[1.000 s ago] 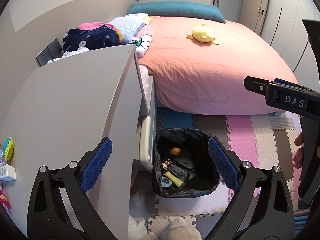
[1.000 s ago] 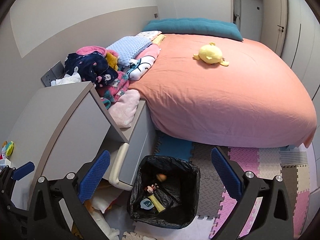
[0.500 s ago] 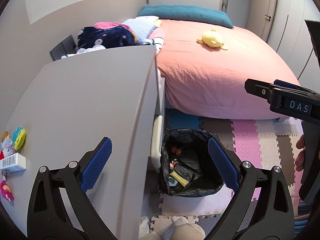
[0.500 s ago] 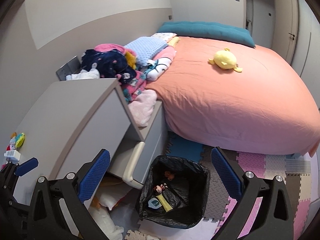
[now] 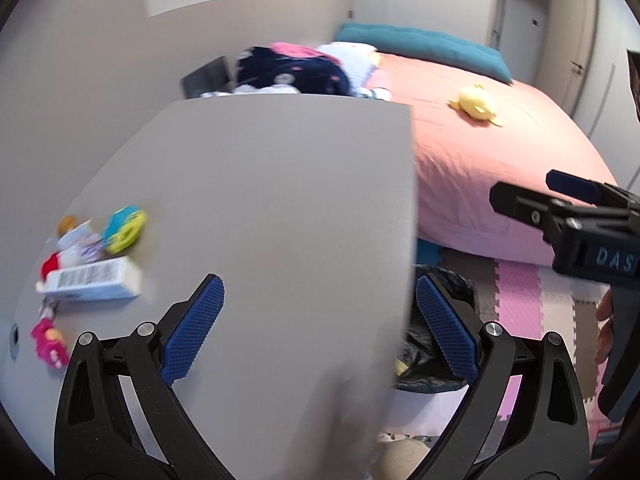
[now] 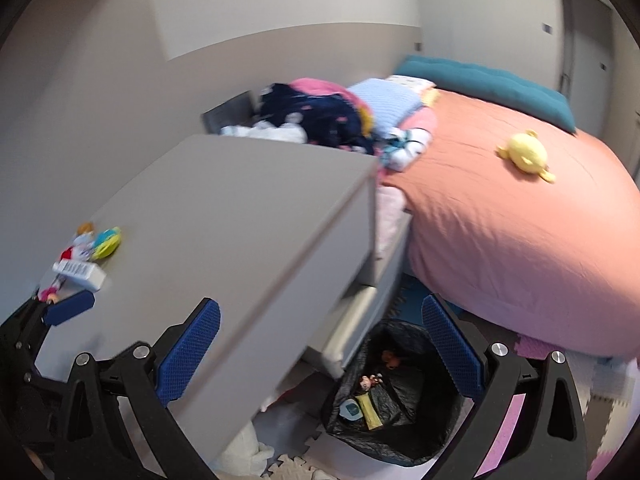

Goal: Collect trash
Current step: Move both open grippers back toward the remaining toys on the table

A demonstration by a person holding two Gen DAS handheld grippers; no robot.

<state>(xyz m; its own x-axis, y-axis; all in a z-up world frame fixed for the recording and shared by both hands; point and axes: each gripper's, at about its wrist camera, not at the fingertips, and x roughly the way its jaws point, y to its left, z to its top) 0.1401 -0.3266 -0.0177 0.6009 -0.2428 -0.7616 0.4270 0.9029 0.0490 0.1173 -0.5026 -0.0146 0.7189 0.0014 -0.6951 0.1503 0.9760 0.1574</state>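
Fingers of the left claw (image 5: 320,332) stand wide apart with nothing between them, over the near part of the grey dresser top (image 5: 280,200). The right claw (image 6: 320,344) is likewise spread and empty, hanging over the dresser's right edge with the bin (image 6: 392,396) showing between and below its fingers.

Ahead and to the left of the left claw lies a small cluster of litter. Nearest is a pink figure (image 5: 50,342) by the dresser's left edge. Just beyond it sits the white box (image 5: 90,284), barcode up, its long axis running roughly left to right across the claw's line of sight. Past the box come a red-and-white scrap (image 5: 54,264), a wrapper (image 5: 80,236) and a teal-and-yellow toy (image 5: 124,230), all close together or touching; blur hides which.

The left claw is clearly the nearer one: in the right wrist view the same box (image 6: 80,274) sits far off to the left, with a blue pad of the left claw (image 6: 70,307) just under it. So the pick most likely falls to the left claw, which must swing left and forward, then turn so that its fingers straddle the box's short side.

The bin is down to the right of both claws, beside the dresser. Farther off is the bed (image 5: 500,152).
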